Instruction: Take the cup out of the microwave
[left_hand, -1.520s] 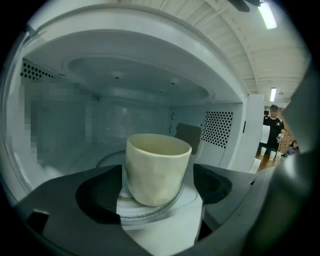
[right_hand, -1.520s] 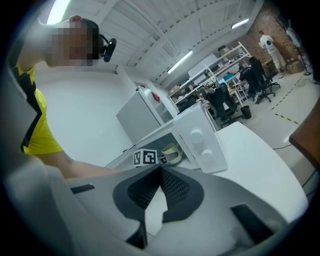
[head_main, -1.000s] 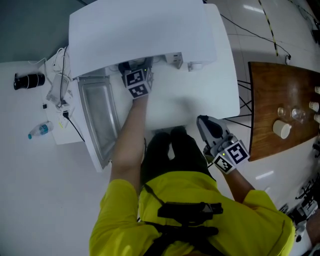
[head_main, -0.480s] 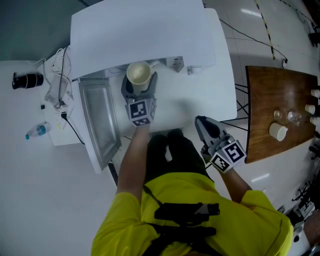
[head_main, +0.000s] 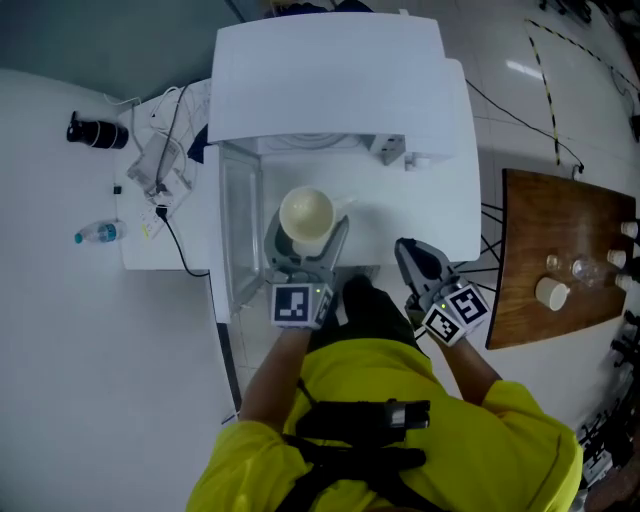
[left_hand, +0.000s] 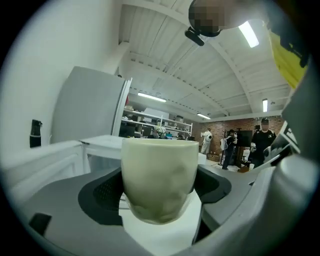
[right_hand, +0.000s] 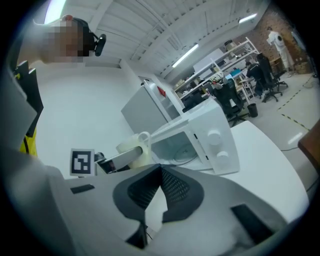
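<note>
cup (head_main: 306, 214) now clear of microwave (head_main: 330, 70), was inside 1 s ago | left gripper (head_main: 306, 235) jaws clamp cup | right gripper (head_main: 418, 262) jaws together, empty | removal likely done

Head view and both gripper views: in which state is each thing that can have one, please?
White microwave: door open.
Cream ceramic cup: upright, outside the microwave, held.
Left gripper: fingers shut on the cup.
Right gripper: fingers together, empty.

place: lab-workshop hall | signs: storage shelves (left_hand: 155, 125); brick wall (left_hand: 240, 124); ceiling strip lights (left_hand: 248, 34); office chairs (right_hand: 264, 82); taped floor line (head_main: 547, 85); people (left_hand: 261, 142) standing about
</note>
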